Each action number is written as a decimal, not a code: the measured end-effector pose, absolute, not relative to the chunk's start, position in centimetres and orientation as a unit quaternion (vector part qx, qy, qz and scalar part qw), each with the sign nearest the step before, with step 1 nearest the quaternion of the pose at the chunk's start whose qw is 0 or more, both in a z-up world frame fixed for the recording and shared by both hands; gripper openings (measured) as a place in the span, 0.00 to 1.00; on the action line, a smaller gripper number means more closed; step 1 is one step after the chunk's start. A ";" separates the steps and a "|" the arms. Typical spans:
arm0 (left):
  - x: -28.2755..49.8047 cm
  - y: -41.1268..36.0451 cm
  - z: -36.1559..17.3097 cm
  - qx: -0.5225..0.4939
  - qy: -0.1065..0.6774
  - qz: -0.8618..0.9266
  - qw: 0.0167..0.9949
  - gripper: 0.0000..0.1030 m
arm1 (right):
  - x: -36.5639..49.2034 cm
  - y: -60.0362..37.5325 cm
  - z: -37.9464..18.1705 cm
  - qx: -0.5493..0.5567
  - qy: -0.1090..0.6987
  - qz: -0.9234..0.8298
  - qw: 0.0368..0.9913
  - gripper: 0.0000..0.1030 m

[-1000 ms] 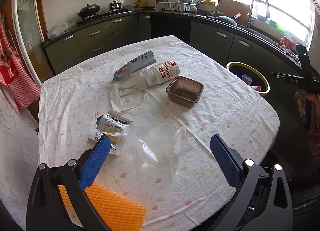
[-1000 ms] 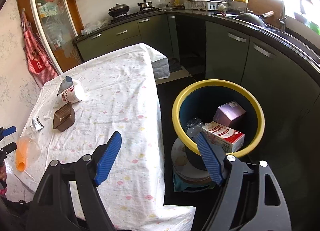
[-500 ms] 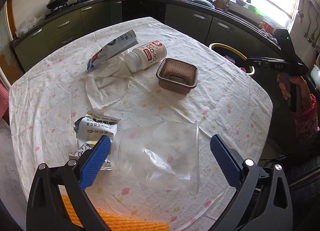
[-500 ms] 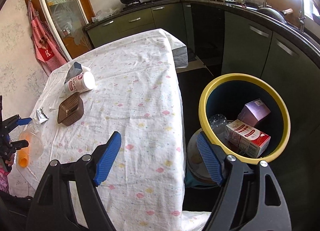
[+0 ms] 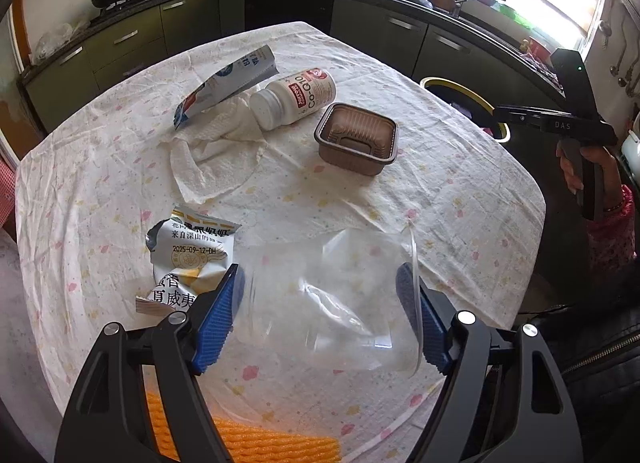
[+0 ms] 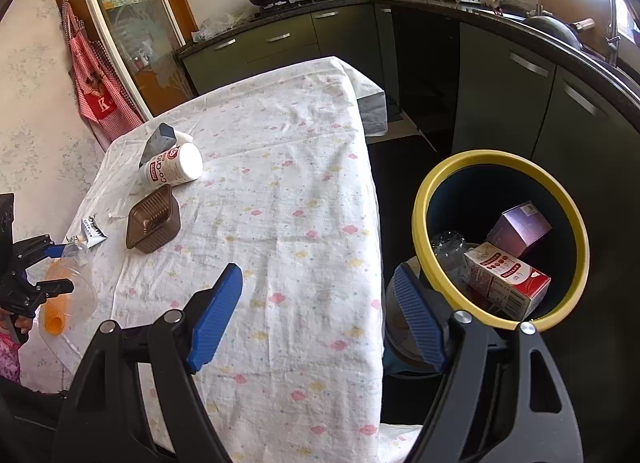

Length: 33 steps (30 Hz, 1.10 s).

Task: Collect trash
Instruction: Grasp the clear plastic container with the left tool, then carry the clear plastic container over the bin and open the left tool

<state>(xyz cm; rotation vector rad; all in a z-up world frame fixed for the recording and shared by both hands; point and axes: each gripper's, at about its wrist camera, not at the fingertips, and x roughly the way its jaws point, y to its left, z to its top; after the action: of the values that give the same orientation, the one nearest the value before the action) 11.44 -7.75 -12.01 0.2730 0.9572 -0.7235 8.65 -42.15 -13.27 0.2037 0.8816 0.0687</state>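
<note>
Left gripper (image 5: 320, 315) has closed in: fingers now straddle the clear plastic cup (image 5: 332, 295) lying on the desk (image 5: 440, 183), wide open, not clamped. Right gripper (image 6: 318, 317) spread, empty, beside the bin (image 6: 500, 161). Grasp looks next.

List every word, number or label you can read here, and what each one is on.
"Co-Q10": white bottle lying on the table.
"2025-09-12-DH": torn snack wrapper; its Chinese print is only partly legible.
"DAS": right gripper.
"K": red checked apron.
Red and white carton in the bin: too small to read.
</note>
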 end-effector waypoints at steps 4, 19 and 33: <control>10.6 -9.0 -9.0 0.140 0.422 -0.349 0.825 0.75 | 8.2 -43.1 -13.1 0.107 0.418 0.025 0.902 0.72; 11.6 -26.5 -0.8 0.215 0.339 -0.483 0.778 0.75 | 2.3 -52.1 -13.3 0.167 0.383 -0.067 0.906 0.72; 16.7 -50.9 -5.0 0.264 0.337 -0.545 0.721 0.75 | -4.2 -59.1 -14.3 0.226 0.360 -0.162 0.890 0.72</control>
<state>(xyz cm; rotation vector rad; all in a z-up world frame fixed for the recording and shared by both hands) 16.71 -50.88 -4.96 0.5831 0.7446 -1.2050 -4.17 -59.06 -14.35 0.4693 0.7479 -0.3361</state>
